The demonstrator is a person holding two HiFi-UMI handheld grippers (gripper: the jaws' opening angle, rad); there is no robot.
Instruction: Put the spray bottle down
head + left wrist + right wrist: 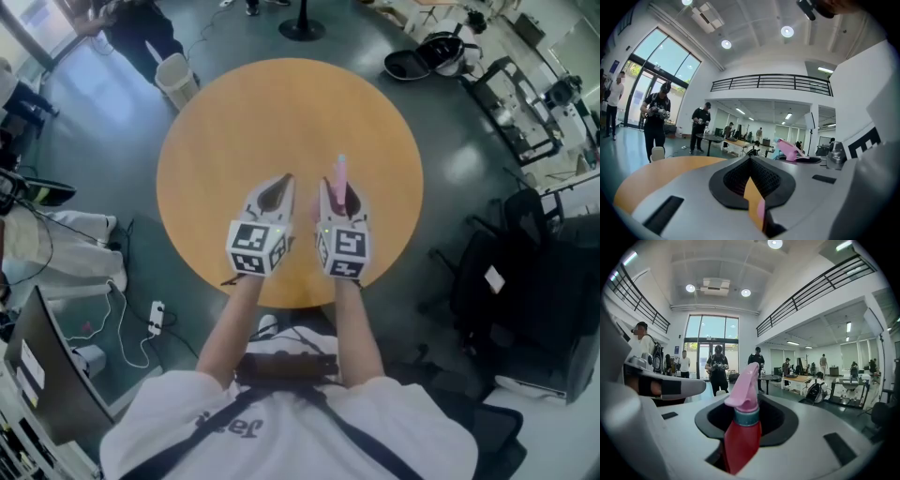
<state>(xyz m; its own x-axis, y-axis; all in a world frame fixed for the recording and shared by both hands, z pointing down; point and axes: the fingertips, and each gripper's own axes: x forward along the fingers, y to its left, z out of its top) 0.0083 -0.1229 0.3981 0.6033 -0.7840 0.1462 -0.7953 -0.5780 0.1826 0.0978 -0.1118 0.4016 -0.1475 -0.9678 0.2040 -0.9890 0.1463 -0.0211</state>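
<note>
One round table (281, 122) carries nothing on its top. There are two grippers, the left gripper (282, 180) and the right gripper (339, 190), and one spray bottle (740, 427). One white bin (176, 80) stands on the floor past the table's far left edge. One power strip (156, 319) lies off its near left edge. The right gripper view shows three round ceiling lights (690, 288).
</note>
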